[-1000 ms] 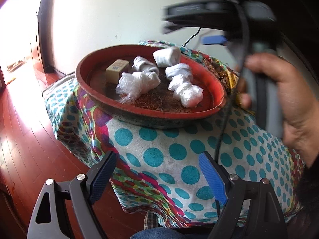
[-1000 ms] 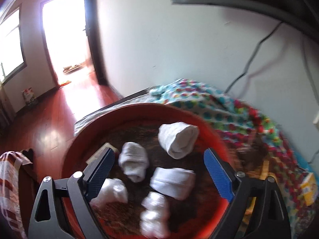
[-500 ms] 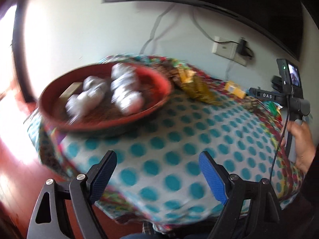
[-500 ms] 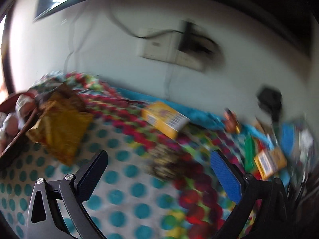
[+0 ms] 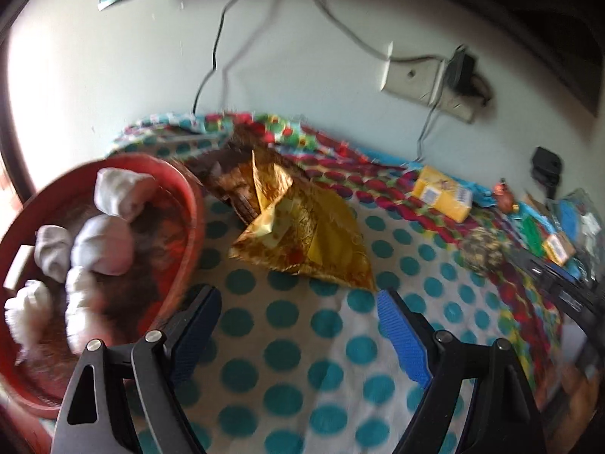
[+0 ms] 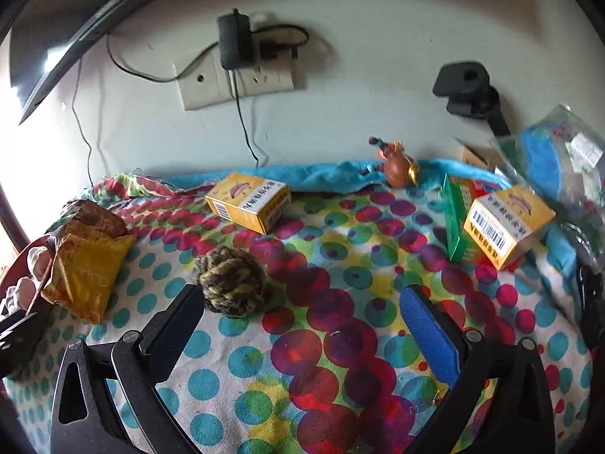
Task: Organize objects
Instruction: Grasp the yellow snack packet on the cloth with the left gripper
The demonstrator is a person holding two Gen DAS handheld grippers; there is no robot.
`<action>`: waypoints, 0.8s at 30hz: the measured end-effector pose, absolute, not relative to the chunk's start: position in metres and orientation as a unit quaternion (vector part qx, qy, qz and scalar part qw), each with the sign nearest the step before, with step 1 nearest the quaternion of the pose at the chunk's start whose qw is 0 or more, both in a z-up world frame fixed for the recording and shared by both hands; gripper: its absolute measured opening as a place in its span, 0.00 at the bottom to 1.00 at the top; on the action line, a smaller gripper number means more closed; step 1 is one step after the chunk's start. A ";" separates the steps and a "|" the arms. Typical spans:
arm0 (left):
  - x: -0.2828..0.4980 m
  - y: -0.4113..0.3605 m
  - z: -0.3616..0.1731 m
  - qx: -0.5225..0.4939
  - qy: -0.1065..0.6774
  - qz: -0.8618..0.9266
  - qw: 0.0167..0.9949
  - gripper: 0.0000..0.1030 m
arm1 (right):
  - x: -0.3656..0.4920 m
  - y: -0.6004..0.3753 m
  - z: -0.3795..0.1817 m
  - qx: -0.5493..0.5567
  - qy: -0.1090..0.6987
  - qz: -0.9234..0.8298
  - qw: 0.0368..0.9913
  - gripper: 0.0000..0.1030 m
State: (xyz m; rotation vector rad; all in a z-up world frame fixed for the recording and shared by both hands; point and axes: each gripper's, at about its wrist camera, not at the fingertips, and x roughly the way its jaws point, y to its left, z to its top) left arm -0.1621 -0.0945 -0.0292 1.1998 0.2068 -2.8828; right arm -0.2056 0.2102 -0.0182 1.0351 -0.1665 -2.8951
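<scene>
Both jaws are spread and empty; the right gripper jaws just widened beside the yarn ball, the left gripper near the bowl at the table's left edge.

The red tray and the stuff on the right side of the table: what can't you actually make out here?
- Red tray, left wrist view: motion blur smears its white bundles; the frame edge cuts off its left side.
- Plastic bag, right wrist view: cut by the right edge, contents unclear.
- Green box, right wrist view: largely hidden behind a yellow box.
</scene>
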 end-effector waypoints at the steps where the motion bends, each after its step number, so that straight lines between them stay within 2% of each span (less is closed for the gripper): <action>1: -0.169 -0.092 -0.033 0.387 0.067 -0.920 0.010 0.84 | -0.206 0.211 -0.018 0.336 -0.058 -0.940 0.033 1.00; 7: -0.200 -0.086 -0.056 0.406 0.064 -0.911 0.039 0.84 | -0.203 0.210 -0.015 0.327 -0.061 -0.942 0.048 1.00; 19: -0.257 -0.067 -0.055 0.415 0.033 -0.909 0.030 0.84 | -0.201 0.210 -0.012 0.319 -0.060 -0.944 0.054 1.00; 20: -0.259 -0.064 -0.054 0.411 0.033 -0.911 0.025 0.80 | -0.201 0.210 -0.012 0.319 -0.060 -0.944 0.054 1.00; 21: -0.260 -0.061 -0.053 0.405 0.029 -0.914 0.018 0.53 | -0.201 0.210 -0.012 0.318 -0.060 -0.945 0.054 1.00; 22: -0.261 -0.057 -0.051 0.399 0.028 -0.916 0.004 0.44 | -0.201 0.210 -0.012 0.318 -0.060 -0.945 0.053 1.00; 24: -0.265 -0.050 -0.050 0.399 0.026 -0.916 -0.011 0.42 | -0.201 0.209 -0.012 0.318 -0.059 -0.945 0.053 1.00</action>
